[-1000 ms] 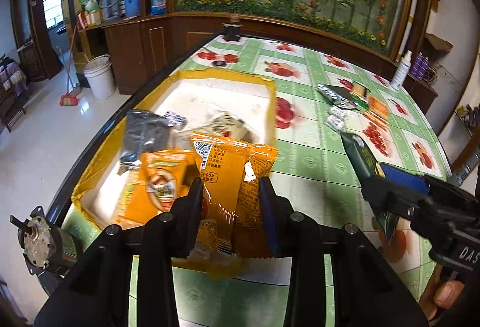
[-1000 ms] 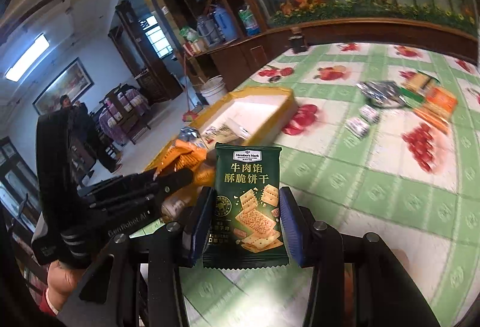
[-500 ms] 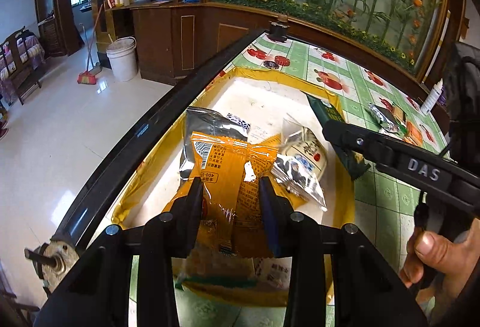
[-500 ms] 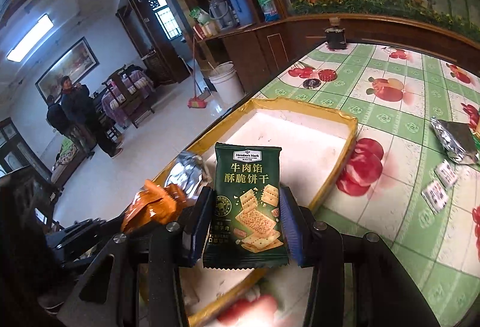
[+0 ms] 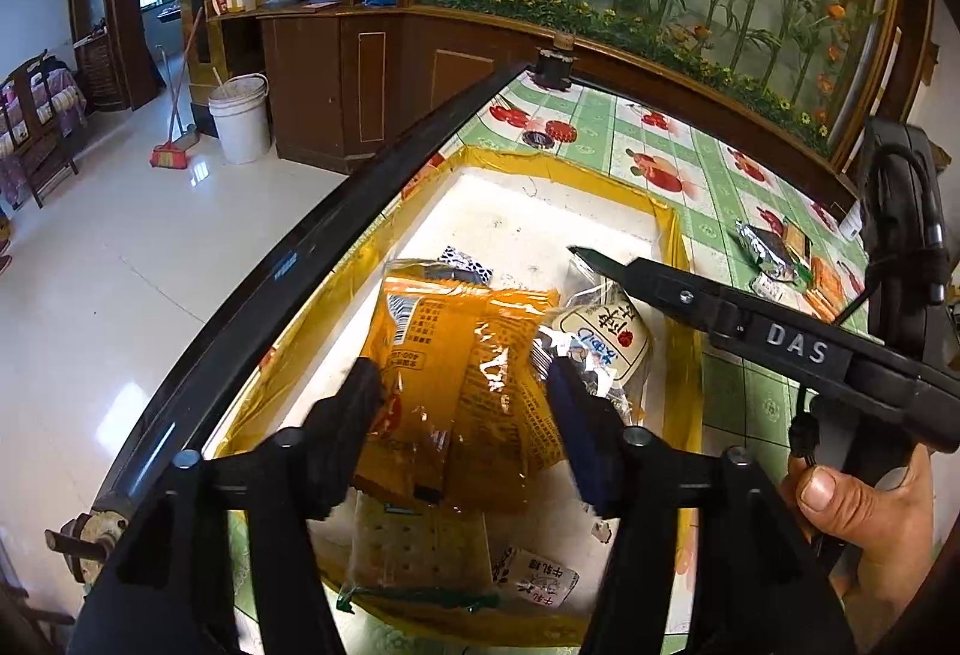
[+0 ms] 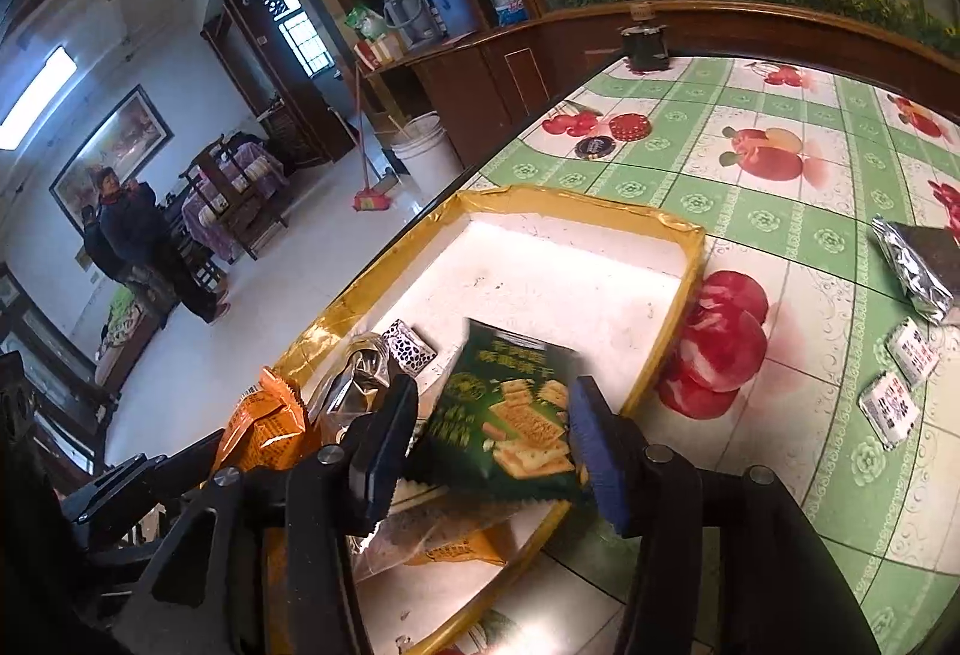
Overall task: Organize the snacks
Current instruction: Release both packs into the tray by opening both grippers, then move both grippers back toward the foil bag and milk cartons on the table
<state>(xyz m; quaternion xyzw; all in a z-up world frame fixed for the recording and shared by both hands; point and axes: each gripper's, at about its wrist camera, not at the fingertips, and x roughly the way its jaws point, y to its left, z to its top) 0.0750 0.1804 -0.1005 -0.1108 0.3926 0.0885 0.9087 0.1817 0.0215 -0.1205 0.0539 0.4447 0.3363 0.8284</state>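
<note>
Both grippers hang over the near end of a shallow white tray (image 5: pixel 543 211) with a yellow taped rim, which sits at the edge of a table (image 6: pixel 774 211) covered in a green-and-white fruit-print cloth. The left gripper (image 5: pixel 465 403) has just been opening its jaws; they now stand apart with the orange snack packet (image 5: pixel 456 355) between them, and the packet looks let go, lying on the pile of snacks in the tray. The right gripper (image 6: pixel 492 436) has likewise just been opening; its pads stand clear of the green cracker packet (image 6: pixel 510 415), which tilts, blurred, over the tray's near end. A round white snack packet (image 5: pixel 606 340) lies just beside the orange one. More packets, among them a silver packet (image 6: pixel 915 265), lie on the cloth well apart from the tray. A thumb (image 5: pixel 816 490) shows on the right gripper's handle.
</note>
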